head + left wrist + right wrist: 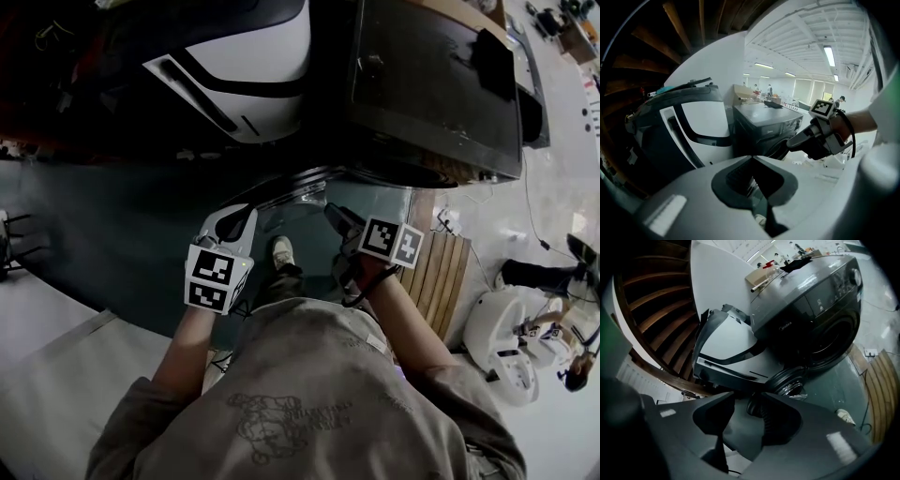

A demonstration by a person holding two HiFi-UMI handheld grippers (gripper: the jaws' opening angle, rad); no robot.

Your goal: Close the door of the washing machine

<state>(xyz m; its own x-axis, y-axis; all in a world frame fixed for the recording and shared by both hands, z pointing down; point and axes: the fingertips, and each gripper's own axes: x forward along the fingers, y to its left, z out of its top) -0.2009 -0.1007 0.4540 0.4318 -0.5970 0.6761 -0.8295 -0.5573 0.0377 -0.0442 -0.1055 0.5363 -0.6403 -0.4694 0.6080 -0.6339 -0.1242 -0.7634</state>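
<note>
The round dark door with a clear glass middle (298,199) is wide open. It sticks out from the front of the big dark grey washing machine (431,84), on the side next to the white and black rounded box (244,75). The round hole of the washing machine is bare, so the door is not shut yet.

The right claw (337,217) is just beside the door, on the side away from the washing machine. In the right gripper view its two dark jaws stand wide apart. Nothing is held, and the door (790,380) shows straight ahead through the gap.

The left claw (234,220) is also in front of the washing machine, near the far end of the door rim. In the left gripper view its light jaws meet at the tips and hold nothing.

I think the right claw is the nearer one. The door lies between it and the washing machine, so a push toward the hole should swing the door home. The push should land on the rim, far from the hinge, not on the glass. The rim is round and smooth, so the claw could slip off.
</note>
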